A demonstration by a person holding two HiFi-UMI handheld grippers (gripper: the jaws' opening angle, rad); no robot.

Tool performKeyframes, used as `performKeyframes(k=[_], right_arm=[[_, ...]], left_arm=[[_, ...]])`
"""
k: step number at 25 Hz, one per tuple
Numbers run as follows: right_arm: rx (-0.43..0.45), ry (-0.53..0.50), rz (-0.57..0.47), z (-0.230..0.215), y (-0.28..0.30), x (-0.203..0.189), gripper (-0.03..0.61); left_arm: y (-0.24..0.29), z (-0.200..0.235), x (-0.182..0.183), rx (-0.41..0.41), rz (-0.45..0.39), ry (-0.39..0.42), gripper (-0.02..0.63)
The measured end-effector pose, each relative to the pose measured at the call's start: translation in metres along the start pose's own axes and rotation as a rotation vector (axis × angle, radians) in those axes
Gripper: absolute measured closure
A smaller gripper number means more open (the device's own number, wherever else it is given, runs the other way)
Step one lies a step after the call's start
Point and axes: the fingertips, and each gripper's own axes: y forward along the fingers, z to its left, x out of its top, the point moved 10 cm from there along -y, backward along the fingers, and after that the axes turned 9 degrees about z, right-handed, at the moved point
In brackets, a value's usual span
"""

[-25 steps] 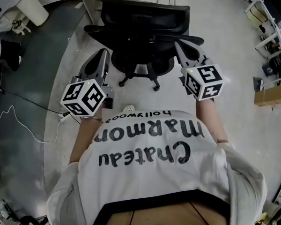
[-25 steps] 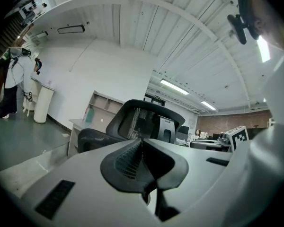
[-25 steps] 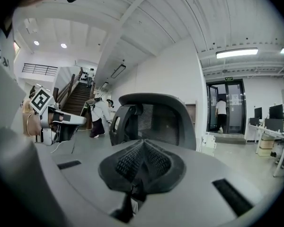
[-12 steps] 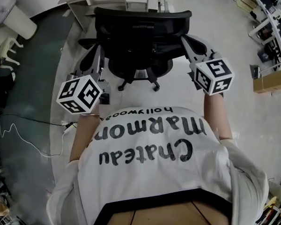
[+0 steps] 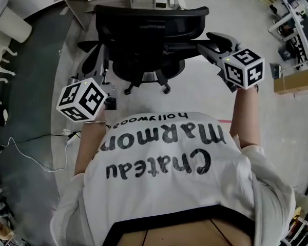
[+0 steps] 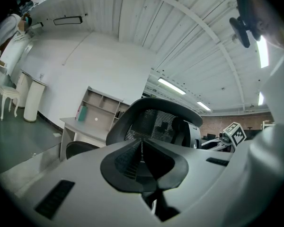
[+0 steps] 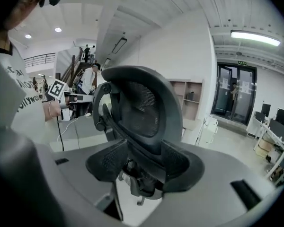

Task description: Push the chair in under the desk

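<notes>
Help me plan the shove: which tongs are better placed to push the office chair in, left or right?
Right, probably. The right tongs are opening with the office chair's backrest rim between them, so they can press it now. The left tongs are shut, beside the chair's left side, apparently not touching.

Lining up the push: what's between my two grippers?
The chair, in the head view; left gripper shut, right gripper opening its jaws, chair back between them.
</notes>
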Motion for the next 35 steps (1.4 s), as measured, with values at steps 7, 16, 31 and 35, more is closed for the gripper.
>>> performKeyframes(k=[7, 16, 31, 35], right_arm=[[0.026, -0.104, 0.130, 0.006, 0.026, 0.004, 0.285], [-0.040, -0.191, 0.199, 0.007, 0.041, 0.006, 0.291], [-0.006, -0.172, 0.196, 0.004, 0.038, 0.005, 0.304], [-0.009, -0.172, 0.190, 0.004, 0.039, 0.005, 0.304]], left_arm=[[-0.005, 0.009, -0.006, 0.039, 0.027, -0.011, 0.592], [-0.002, 0.020, -0.012, 0.076, 0.104, 0.025, 0.591], [0.033, 0.027, 0.025, -0.106, 0.333, 0.483, 0.367], [0.051, 0.020, 0.023, -0.086, 0.468, 0.759, 0.362]])
